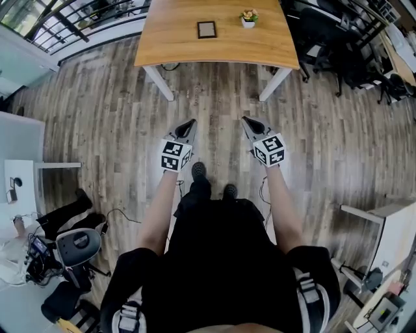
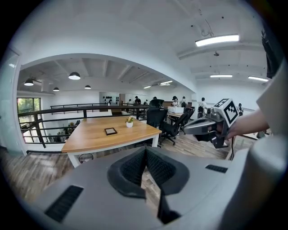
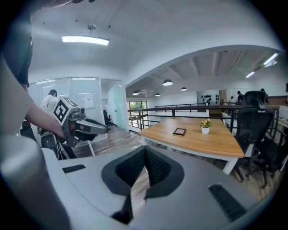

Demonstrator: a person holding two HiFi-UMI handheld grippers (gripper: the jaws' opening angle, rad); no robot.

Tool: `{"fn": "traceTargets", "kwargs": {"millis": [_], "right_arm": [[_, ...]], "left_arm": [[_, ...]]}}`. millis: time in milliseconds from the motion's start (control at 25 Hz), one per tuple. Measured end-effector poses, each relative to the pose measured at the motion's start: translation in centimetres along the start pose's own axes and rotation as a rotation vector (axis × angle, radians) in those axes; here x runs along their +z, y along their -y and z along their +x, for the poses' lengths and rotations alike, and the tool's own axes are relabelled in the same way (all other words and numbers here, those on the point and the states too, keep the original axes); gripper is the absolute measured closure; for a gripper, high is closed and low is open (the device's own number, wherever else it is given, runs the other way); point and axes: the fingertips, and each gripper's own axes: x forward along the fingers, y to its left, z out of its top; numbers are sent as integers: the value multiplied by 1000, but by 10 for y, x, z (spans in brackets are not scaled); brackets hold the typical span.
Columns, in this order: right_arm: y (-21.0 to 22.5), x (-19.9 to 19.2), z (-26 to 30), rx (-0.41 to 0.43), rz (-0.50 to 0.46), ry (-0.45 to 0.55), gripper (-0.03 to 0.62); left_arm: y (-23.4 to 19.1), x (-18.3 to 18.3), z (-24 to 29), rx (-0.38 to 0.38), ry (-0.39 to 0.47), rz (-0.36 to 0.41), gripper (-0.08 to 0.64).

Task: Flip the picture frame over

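Well apart from the picture frame (image 1: 207, 29), left hand-held gripper (image 1: 188, 123) closed, empty, right hand-held gripper (image 1: 247, 121) likewise

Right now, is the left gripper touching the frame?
Apart. The head view shows the left gripper over the floor, well short of the table where the frame lies.

We count one wooden surface (image 1: 169, 39), and on it one picture frame (image 1: 207, 29) and one potted plant (image 1: 248, 18). We hold two tongs short of that surface: the left tongs (image 1: 189, 123) and the right tongs (image 1: 247, 121).
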Motion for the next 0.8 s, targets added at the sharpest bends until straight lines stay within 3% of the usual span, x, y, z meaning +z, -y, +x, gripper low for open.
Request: {"fn": "traceTargets", "kwargs": {"millis": [320, 520, 600, 640, 720, 800], "right_arm": [[3, 7, 22, -26, 22, -6, 584], [3, 15, 33, -43, 20, 30, 569], [3, 19, 37, -42, 34, 51, 416], [3, 21, 39, -43, 39, 61, 365], [4, 23, 42, -52, 43, 75, 290], [7, 24, 44, -68, 46, 84, 222]], "left_arm": [[-25, -3, 10, -25, -19, -8, 540], [-41, 3, 16, -37, 13, 0, 538], [-44, 7, 19, -38, 34, 9, 533], [-47, 8, 20, -37, 39, 14, 490], [-52, 8, 23, -27, 45, 23, 316], [-59, 9, 26, -15, 53, 32, 268]]}}
